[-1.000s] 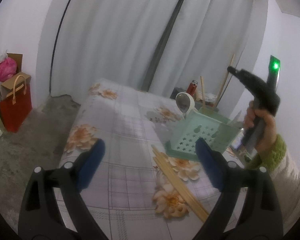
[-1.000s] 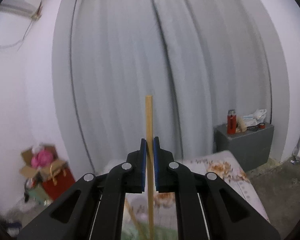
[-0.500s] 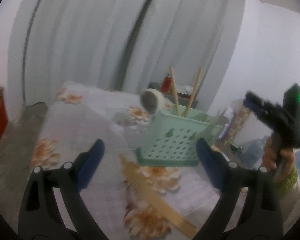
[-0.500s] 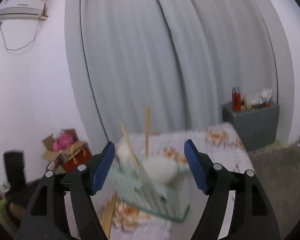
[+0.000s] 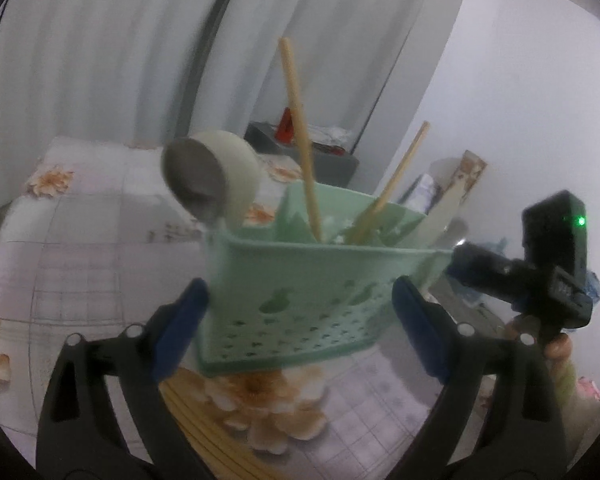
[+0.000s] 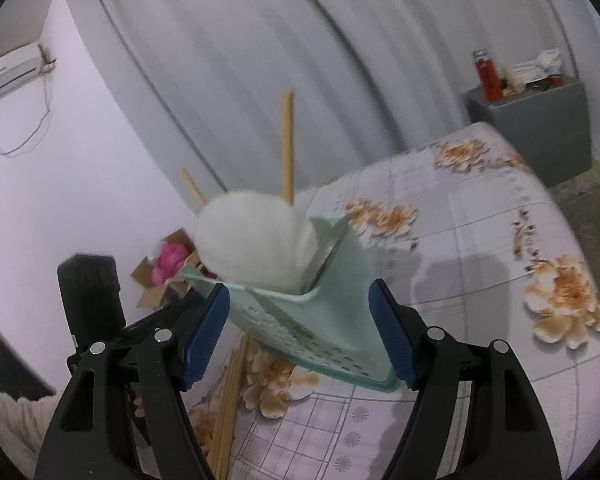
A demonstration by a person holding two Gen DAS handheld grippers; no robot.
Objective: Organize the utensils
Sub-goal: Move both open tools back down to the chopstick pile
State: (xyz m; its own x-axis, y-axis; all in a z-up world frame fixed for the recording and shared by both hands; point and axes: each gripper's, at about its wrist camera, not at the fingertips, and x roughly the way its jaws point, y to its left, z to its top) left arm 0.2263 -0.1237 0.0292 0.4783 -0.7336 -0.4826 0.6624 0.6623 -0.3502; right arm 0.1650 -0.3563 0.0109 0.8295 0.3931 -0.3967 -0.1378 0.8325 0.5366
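Both grippers, left [image 5: 298, 328] and right [image 6: 298, 338], gape empty; basket [image 5: 300, 280] hides 2 chopsticks' [image 5: 300, 136] lower ends.

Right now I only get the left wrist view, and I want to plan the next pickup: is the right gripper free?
Observer: Yes. The right gripper has just been opening its jaws. Its pads press on nothing, and the green utensil basket sits ahead, framed between them.
Operator: I see only the ladle's bowl. Where does its handle go?
Observer: The ladle has a metal handle that slants down into the basket's corner nearest the right gripper, apart from the two chopsticks standing in the basket.
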